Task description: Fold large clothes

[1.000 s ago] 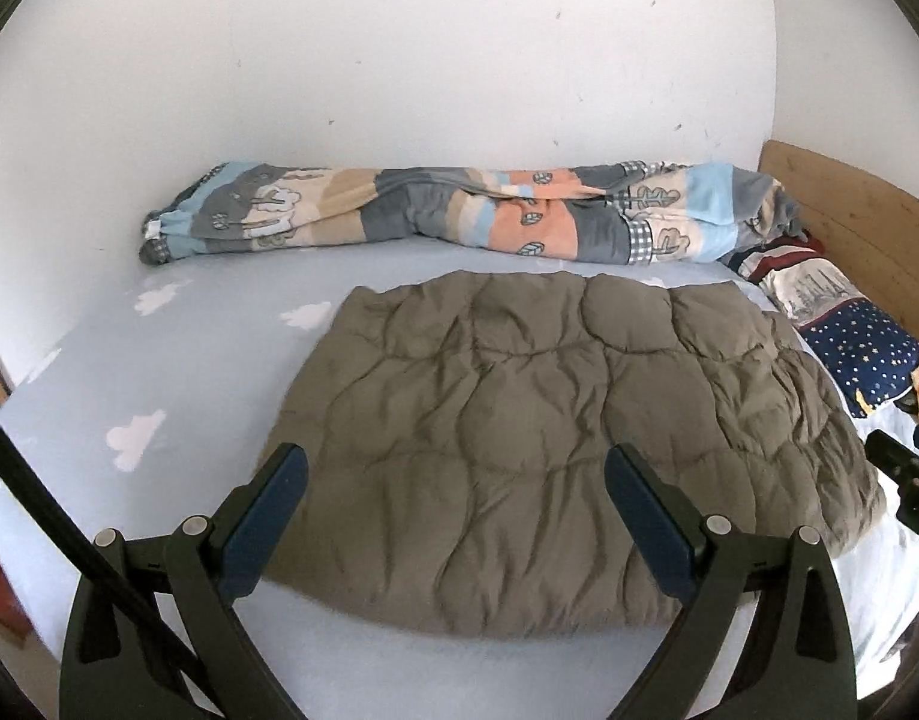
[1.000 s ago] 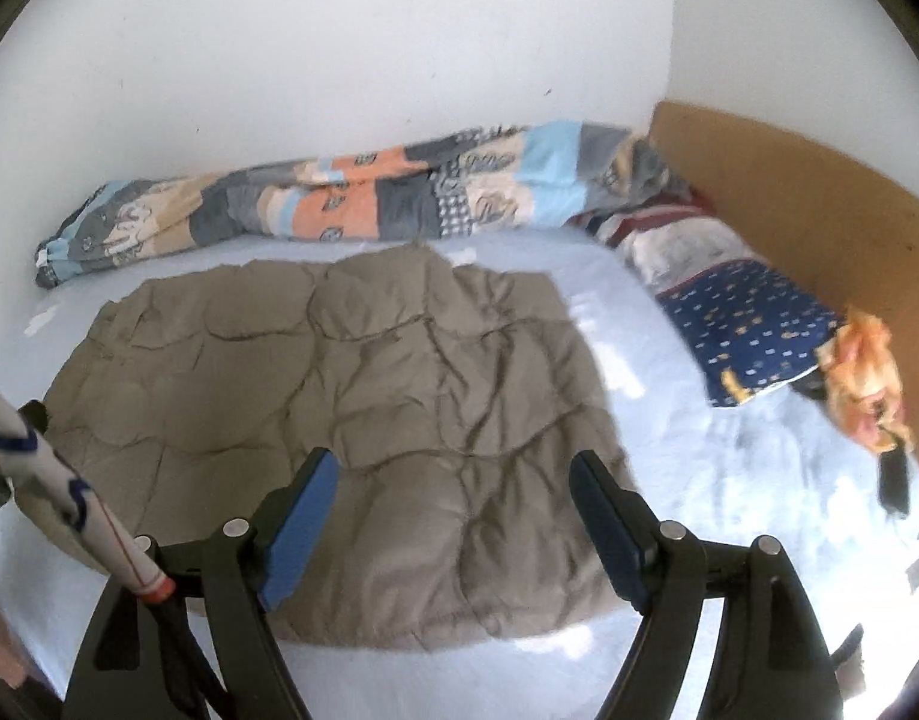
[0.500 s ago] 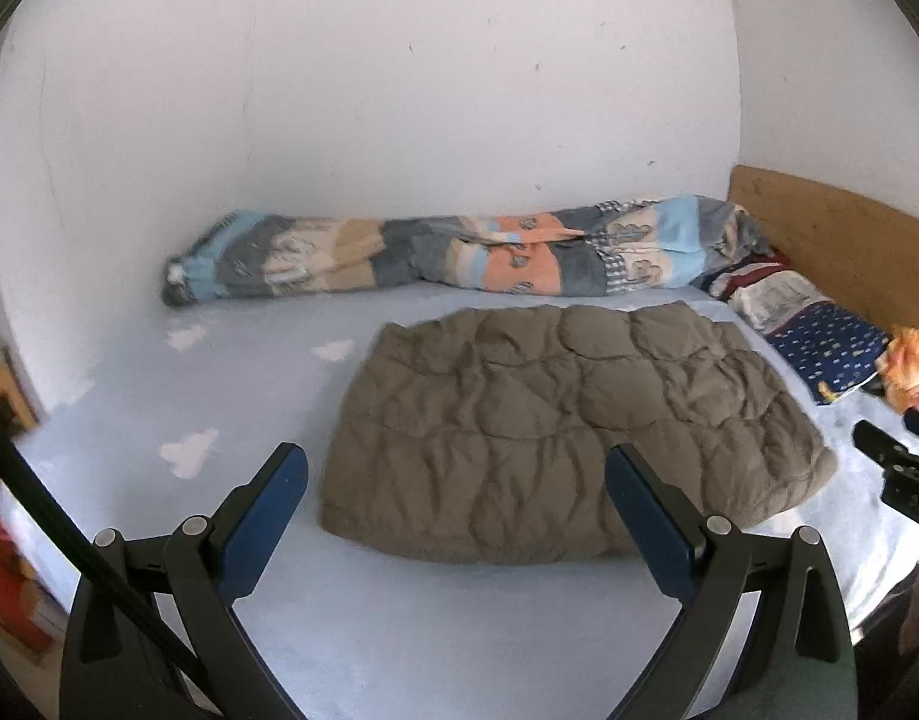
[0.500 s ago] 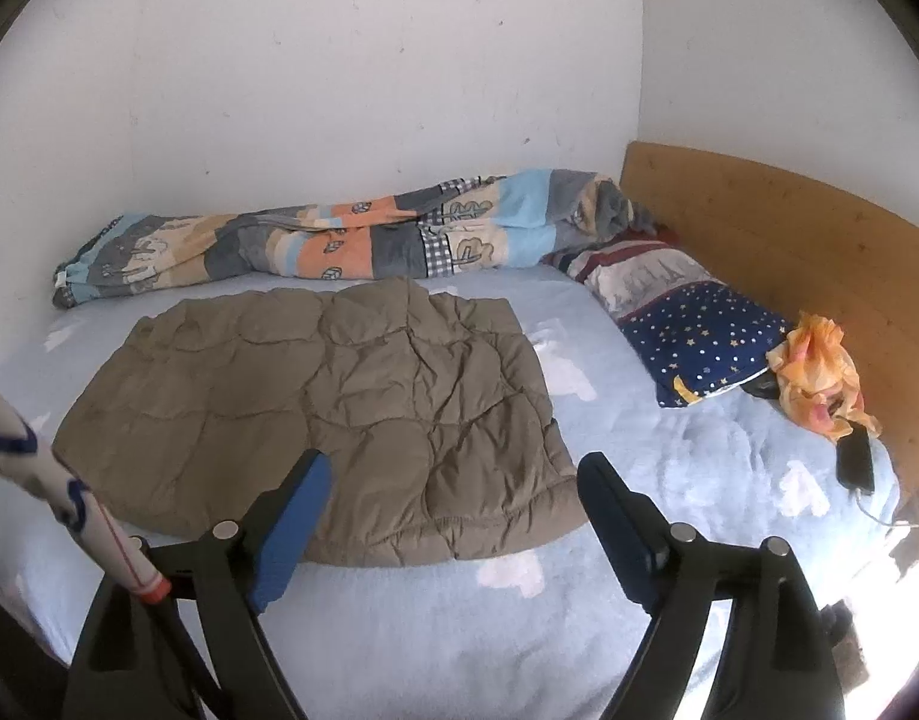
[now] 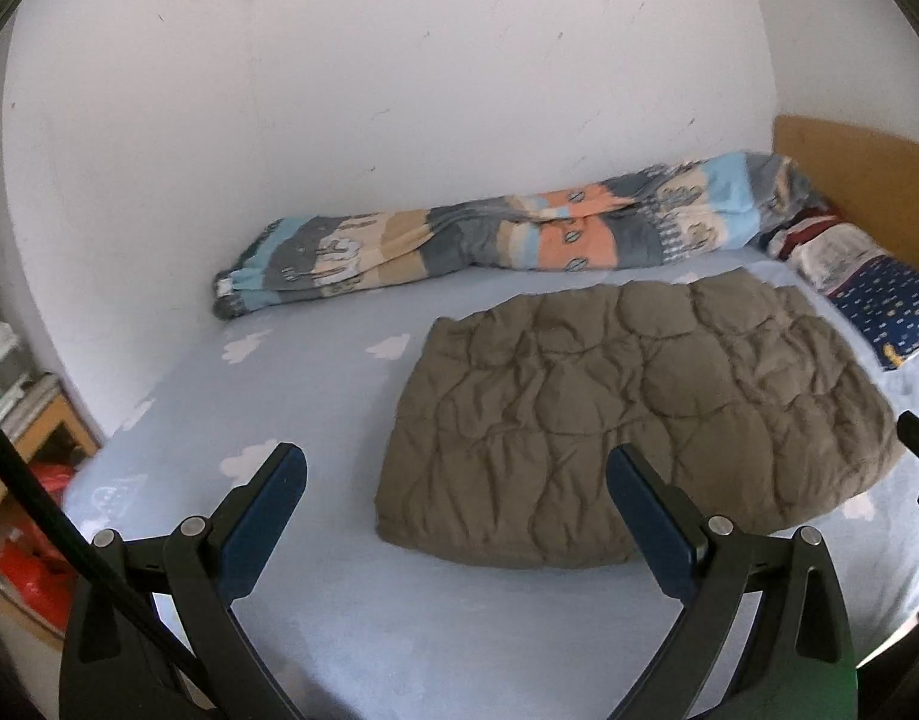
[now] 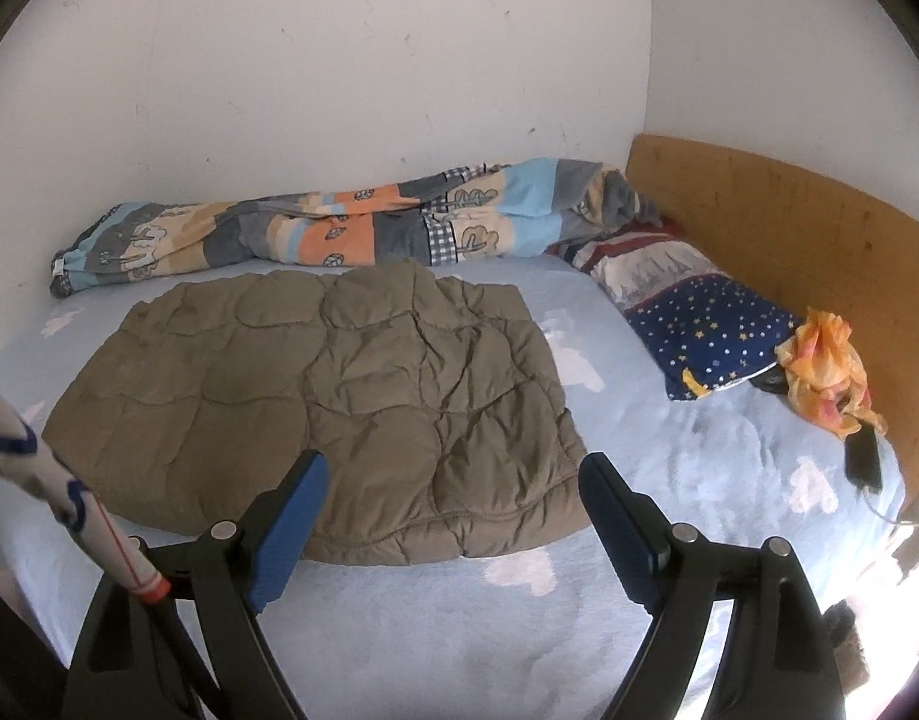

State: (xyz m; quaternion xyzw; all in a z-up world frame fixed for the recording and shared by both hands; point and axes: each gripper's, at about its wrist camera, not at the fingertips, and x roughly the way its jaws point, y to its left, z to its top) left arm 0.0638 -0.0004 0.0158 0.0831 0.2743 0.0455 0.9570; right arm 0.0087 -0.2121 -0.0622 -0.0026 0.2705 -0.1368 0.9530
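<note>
Bed (image 6: 519,630): brown quilted garment (image 6: 339,396) flat; patchwork duvet (image 6: 351,228) behind; both tongs agape, empty.

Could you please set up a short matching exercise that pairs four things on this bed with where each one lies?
Things:
1. olive quilted garment
2. patchwork duvet
3. star-print pillow
4. orange cloth

Places:
A. rolled up along the white wall at the far edge of the bed
B. bunched beside the wooden headboard, at the pillow's near end
C. spread flat in the middle of the blue sheet
D. at the head of the bed, beside the headboard, between the duvet's end and the orange cloth

Pairs: 1-C, 2-A, 3-D, 4-B
</note>
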